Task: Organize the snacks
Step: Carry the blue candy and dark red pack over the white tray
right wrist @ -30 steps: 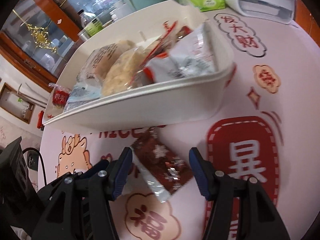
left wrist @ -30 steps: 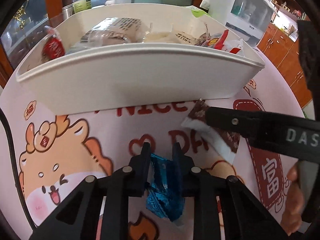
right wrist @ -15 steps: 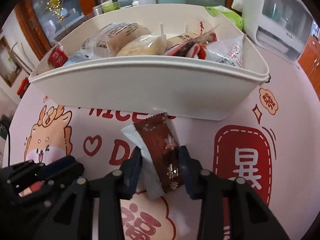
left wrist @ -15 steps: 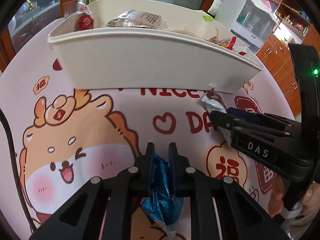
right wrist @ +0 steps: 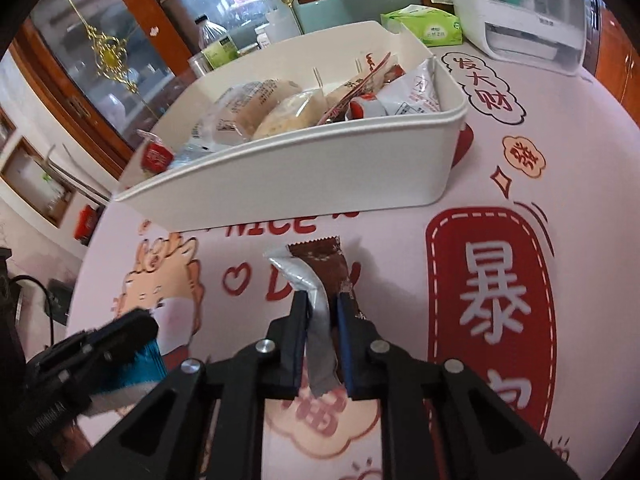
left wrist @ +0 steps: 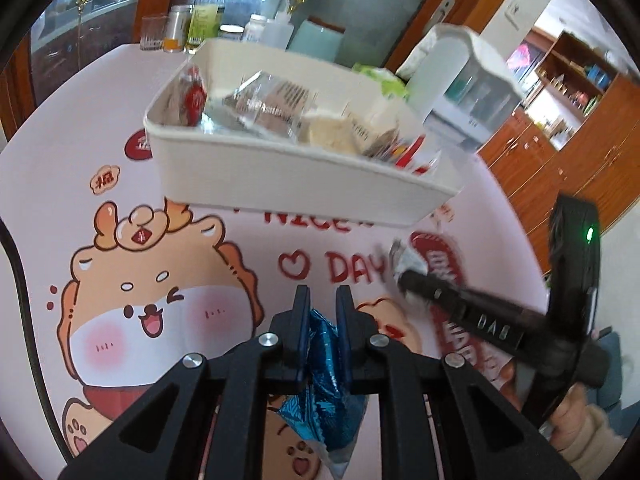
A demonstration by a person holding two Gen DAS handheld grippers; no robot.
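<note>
My left gripper is shut on a crinkled blue snack packet, held above the printed tablecloth. My right gripper is shut on a brown and silver snack packet, whose top sticks out past the fingertips. In front of both stands a white bin holding several wrapped snacks and breads. The right gripper shows blurred at the right of the left wrist view. At the lower left of the right wrist view are the left gripper and its blue packet.
A white appliance and a green tissue pack stand behind the bin on the right. Bottles and jars line the table's far edge. A black cable runs along the left. A hand holds the right gripper.
The right jaws closed from wide open onto the brown packet and raised it off the cloth. The left gripper rose and drew back with the blue packet, so the bin looks farther off.
</note>
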